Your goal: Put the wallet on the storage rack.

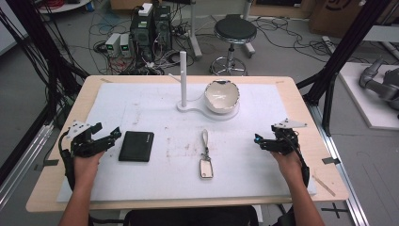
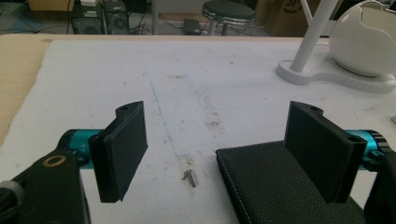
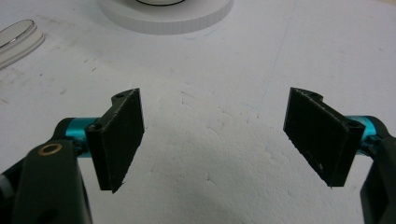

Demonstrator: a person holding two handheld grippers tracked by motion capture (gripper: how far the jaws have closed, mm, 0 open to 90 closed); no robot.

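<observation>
High view is showing the left gripper (image 1: 112,135) hovering with fingers spread wide beside the black wallet (image 1: 136,146) lying flat near the surface's left edge; it looks light, stiffish, grippy leather, best pinched across one edge. Right gripper (image 1: 260,141) is also gaping, empty.

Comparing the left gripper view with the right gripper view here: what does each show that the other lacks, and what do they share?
Left gripper view alone: the black wallet lying partly in front of its right jaw, a small metal scrap on the mat, the white post, the stool and computers beyond the table.

Right gripper view alone: the edge of the key fob at upper left.

Both: open black jaws with nothing between them, the white foam mat, and part of the white stand base.
</observation>
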